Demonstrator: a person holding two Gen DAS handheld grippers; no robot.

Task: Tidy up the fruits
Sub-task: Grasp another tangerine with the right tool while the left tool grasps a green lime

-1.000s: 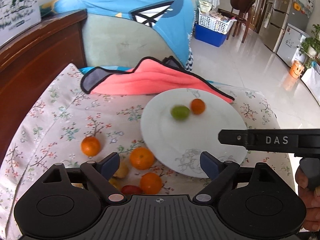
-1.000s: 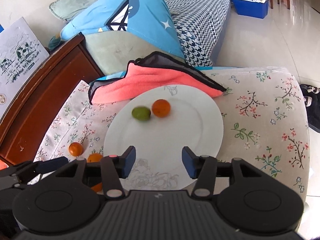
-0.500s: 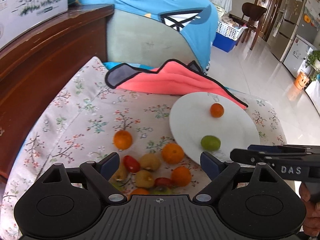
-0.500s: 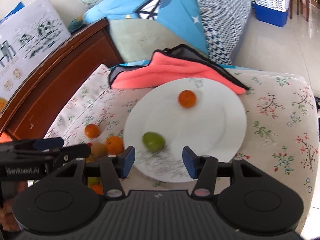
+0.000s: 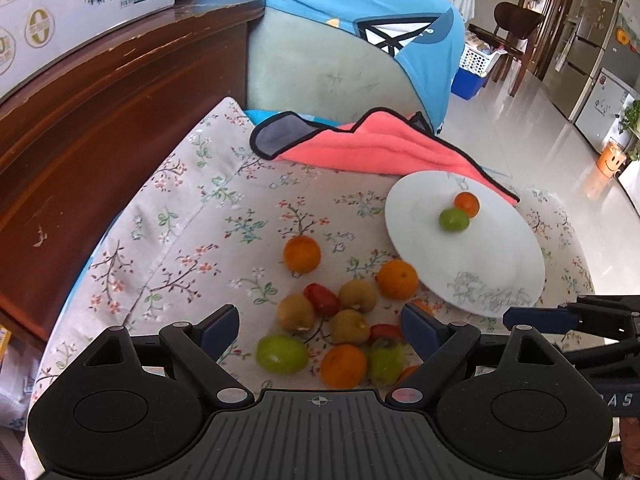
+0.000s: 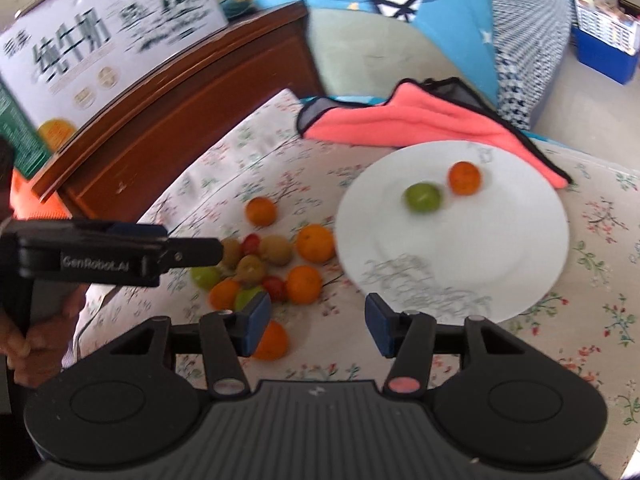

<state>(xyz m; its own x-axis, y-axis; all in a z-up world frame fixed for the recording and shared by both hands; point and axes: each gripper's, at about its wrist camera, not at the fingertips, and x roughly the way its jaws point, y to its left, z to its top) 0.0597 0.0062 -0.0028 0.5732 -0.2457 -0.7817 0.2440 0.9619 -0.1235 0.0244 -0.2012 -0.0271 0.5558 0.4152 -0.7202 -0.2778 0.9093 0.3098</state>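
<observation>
Nearby, a pink cloth (image 5: 384,148) touches the plate (image 5: 500,264) (seemingly under its rim); both tools (image 5: 320,326) (image 6: 316,322) gape empty.

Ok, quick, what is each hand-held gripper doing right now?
Left hand-held gripper: open, holding nothing, over the loose fruit pile.
Right hand-held gripper: open, holding nothing.
</observation>
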